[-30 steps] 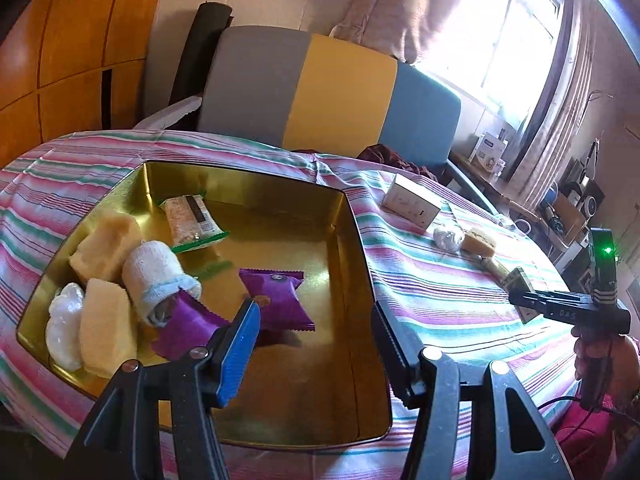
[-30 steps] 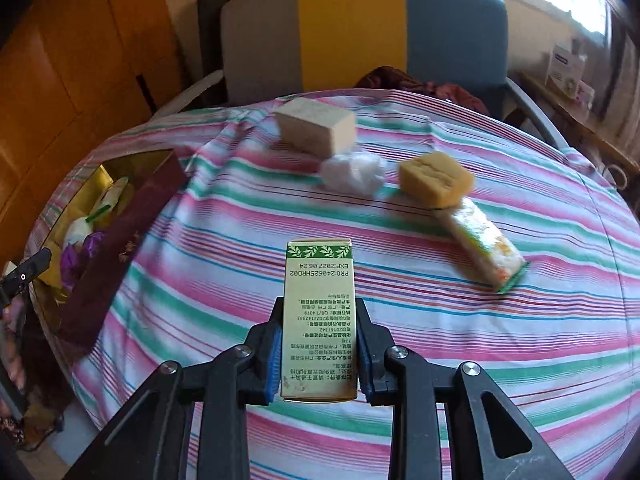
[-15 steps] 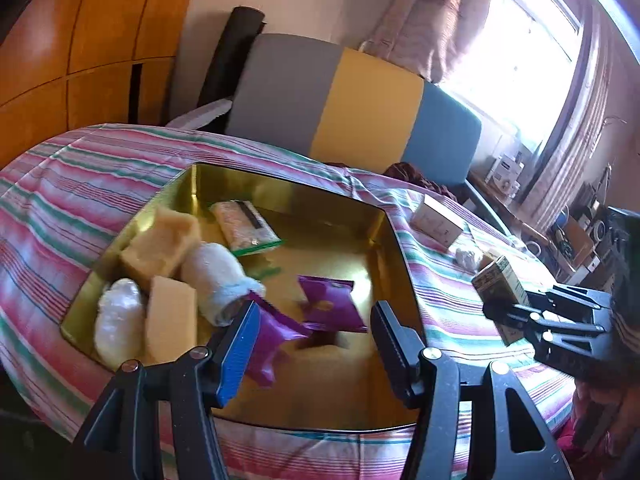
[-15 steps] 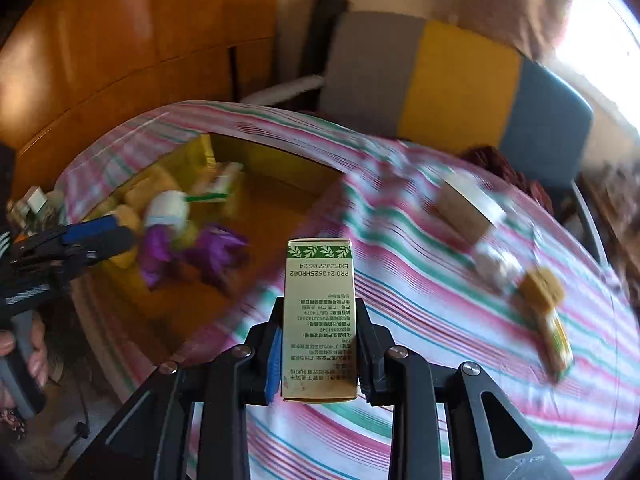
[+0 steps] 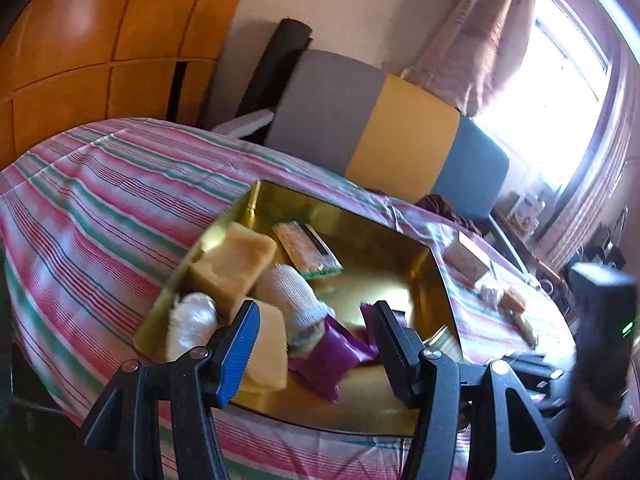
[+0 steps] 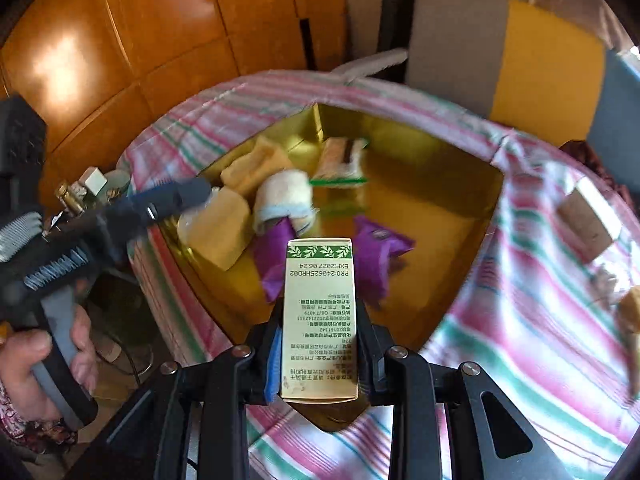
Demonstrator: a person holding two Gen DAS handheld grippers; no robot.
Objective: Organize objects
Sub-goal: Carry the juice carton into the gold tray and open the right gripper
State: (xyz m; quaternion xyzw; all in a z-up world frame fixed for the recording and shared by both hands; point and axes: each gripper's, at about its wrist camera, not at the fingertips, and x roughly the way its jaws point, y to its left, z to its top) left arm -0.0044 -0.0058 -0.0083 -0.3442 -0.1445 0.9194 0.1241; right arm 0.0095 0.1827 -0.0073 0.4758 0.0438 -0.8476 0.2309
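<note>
The right gripper (image 6: 318, 354) is clamped on a tall green-and-cream carton (image 6: 319, 312), printed side up, and it hangs over the near edge of the gold tray (image 6: 460, 184) on the striped tablecloth (image 6: 532, 320). So the step in hand reads as the carry-in: one more item on its way to join the rest. Inside the tray the left half is crowded, with yellow sponge blocks (image 6: 256, 162), a rolled white cloth (image 6: 284, 196), a wrapped snack bar (image 6: 340, 158) at the far side and two purple packets (image 6: 378, 254) right under the carton's tip. The right half of the tray floor lies bare, and that looks like the sensible landing spot. The left gripper (image 5: 316, 344) has its jaws apart with nothing between them, poised over the tray's near left corner above the sponges, and a hand (image 6: 40, 364) grips its handle at the left of the right wrist view. Out on the cloth to the right a small cream box (image 6: 586, 220) and a few other bits are waiting. Next, I'd judge, the carton needs lowering onto the bare gold floor, clear of the purple packets, before the jaws let go.
</note>
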